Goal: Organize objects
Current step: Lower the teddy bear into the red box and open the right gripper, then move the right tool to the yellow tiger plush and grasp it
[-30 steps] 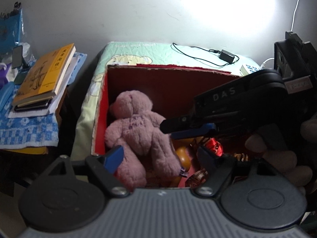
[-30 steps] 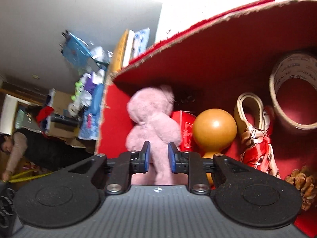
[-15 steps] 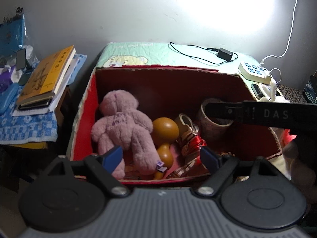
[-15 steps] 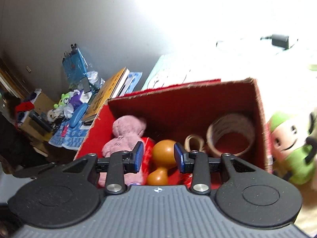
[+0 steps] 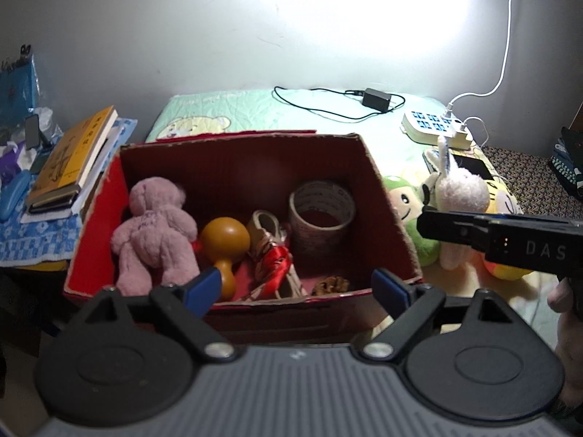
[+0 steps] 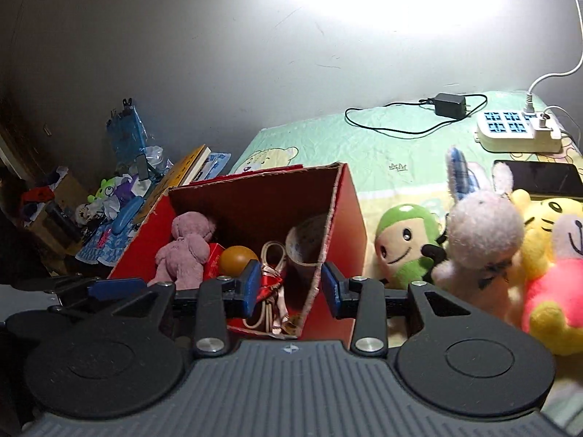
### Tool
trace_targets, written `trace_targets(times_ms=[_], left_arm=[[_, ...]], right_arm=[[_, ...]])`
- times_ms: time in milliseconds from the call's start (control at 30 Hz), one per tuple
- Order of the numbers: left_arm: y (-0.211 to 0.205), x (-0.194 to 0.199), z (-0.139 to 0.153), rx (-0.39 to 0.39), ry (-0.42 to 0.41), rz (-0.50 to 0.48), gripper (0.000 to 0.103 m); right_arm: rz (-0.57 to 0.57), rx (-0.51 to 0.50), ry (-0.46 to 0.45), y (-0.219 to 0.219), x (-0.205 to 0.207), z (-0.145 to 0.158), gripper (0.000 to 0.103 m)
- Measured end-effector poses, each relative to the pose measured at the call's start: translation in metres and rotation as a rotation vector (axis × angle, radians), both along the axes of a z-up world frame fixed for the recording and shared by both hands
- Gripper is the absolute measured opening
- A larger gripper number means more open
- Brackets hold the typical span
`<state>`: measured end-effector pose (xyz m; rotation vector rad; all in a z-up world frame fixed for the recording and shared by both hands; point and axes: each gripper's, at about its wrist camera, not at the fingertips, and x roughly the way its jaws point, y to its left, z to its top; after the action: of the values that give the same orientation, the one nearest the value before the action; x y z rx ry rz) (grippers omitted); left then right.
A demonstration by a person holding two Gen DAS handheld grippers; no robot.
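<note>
A red cardboard box on the bed holds a pink teddy bear, an orange gourd toy, a ribboned item and a tape roll. Right of the box lie plush toys: a green one, a pale pink rabbit, a yellow one. My left gripper is open and empty, held before the box. My right gripper is open and empty over the box's near right corner; it shows as a black bar in the left wrist view.
A white power strip, a black charger with cable and a dark phone lie on the green quilt behind the plush toys. Books and clutter sit on a side table left of the box.
Both grippers have pulled back and up out of the box. The right gripper has swung right and opened wider. The pink teddy stays in the box.
</note>
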<state>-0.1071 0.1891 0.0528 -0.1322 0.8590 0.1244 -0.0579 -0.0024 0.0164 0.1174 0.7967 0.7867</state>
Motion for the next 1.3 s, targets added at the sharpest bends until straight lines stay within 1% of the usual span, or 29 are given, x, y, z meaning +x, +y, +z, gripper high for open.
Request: trace_targets(times_ms=[167,267,367,467,633,767,833,1033,1133,1233,1300], left_arm=[[-0.029,0.004,0.008,-0.028,0.005,-0.009,0.092],[-0.049,0.004,0.012,-0.008,-0.003,-0.022,0.094],[-0.068,0.005,0.014,0.008,-0.006,-0.038,0.094],[-0.084,0.009,0.013,0.011,0.007,-0.056,0.094],[-0.103,0.020,0.009,-0.031,0.030,-0.098,0.094],[-0.116,0.031,0.006,-0.067,0.029,-0.140,0.094],[-0.128,0.038,0.001,-0.066,0.042,-0.171,0.094],[-0.159,0.061,-0.020,-0.074,0.099,-0.269,0.094],[-0.168,0.071,-0.029,-0.083,0.120,-0.304,0.094],[-0.172,0.081,-0.037,-0.110,0.131,-0.321,0.094],[-0.175,0.086,-0.041,-0.113,0.144,-0.329,0.093]], right_arm=[[-0.053,0.020,-0.037,-0.041,-0.001,0.007,0.040],[-0.084,0.029,-0.049,-0.061,0.001,0.008,0.041],[-0.114,0.034,-0.040,-0.080,0.004,0.006,0.041],[-0.147,0.033,-0.031,-0.097,0.005,0.002,0.041],[-0.208,0.022,-0.027,-0.123,0.007,0.001,0.041],[-0.268,-0.014,-0.035,-0.146,0.011,-0.002,0.042],[-0.305,-0.031,-0.022,-0.160,0.015,-0.007,0.042],[-0.410,-0.051,0.069,-0.198,0.025,-0.027,0.042],[-0.435,-0.029,0.115,-0.209,0.031,-0.034,0.042],[-0.438,-0.027,0.129,-0.211,0.040,-0.038,0.042],[-0.439,-0.022,0.133,-0.212,0.046,-0.041,0.042]])
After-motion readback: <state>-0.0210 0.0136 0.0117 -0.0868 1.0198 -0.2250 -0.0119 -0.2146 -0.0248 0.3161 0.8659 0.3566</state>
